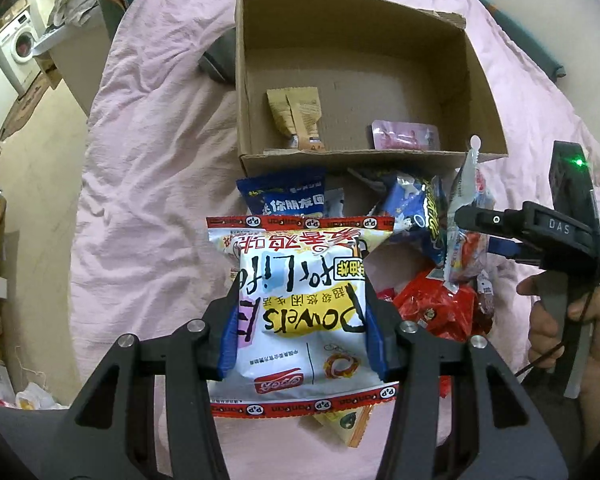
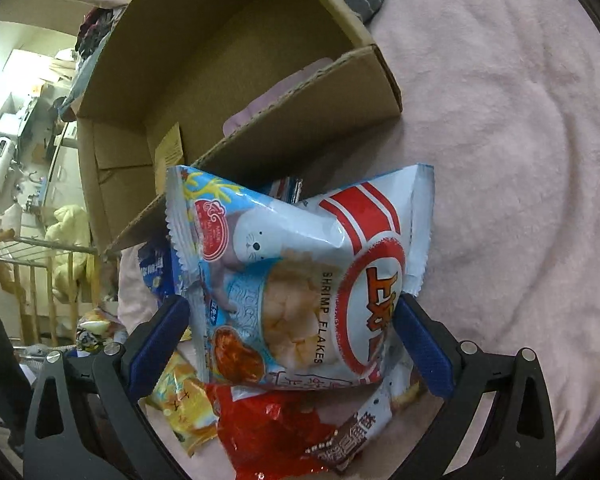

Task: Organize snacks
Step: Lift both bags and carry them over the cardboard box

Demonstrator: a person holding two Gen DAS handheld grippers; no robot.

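A: Left tool (image 1: 302,316) clamps a white puffed-snack bag (image 1: 300,300) by its 2 sides, blue pads (image 1: 229,336) denting the film, on the near side of the cardboard box (image 1: 476,92). What could spoil it?

B: The bag is air-filled and slick. In my judgement a harder squeeze could burst a seam, and a looser one could let it slide out before it clears the box's near wall.

A: And the right tool (image 2: 290,340)?

B: It holds a light-blue shrimp flakes bag (image 2: 296,280), 1 blue pad (image 2: 160,344) at each side, just outside the box's near wall. In the left view that bag hangs edge-on, so a swing could clip the wall's rim, or bump the other bag if both go in together.

A: How do the bags look?

B: The white one has red sealed strips at both ends and bold black lettering over a yellow patch, print facing the camera upside down. The shrimp bag shows a seal cartoon, a red ring logo and crimped edges, creased near its middle.

A: What lies beyond?

B: Inside the box, a tan packet (image 1: 296,116) at the left and a pink pouch (image 1: 404,136) against the near wall. Outside that wall, loose snacks heap on the pink bedsheet (image 1: 148,160): a dark blue bag (image 1: 288,198), a red bag (image 2: 276,432), a yellow one (image 2: 184,408).
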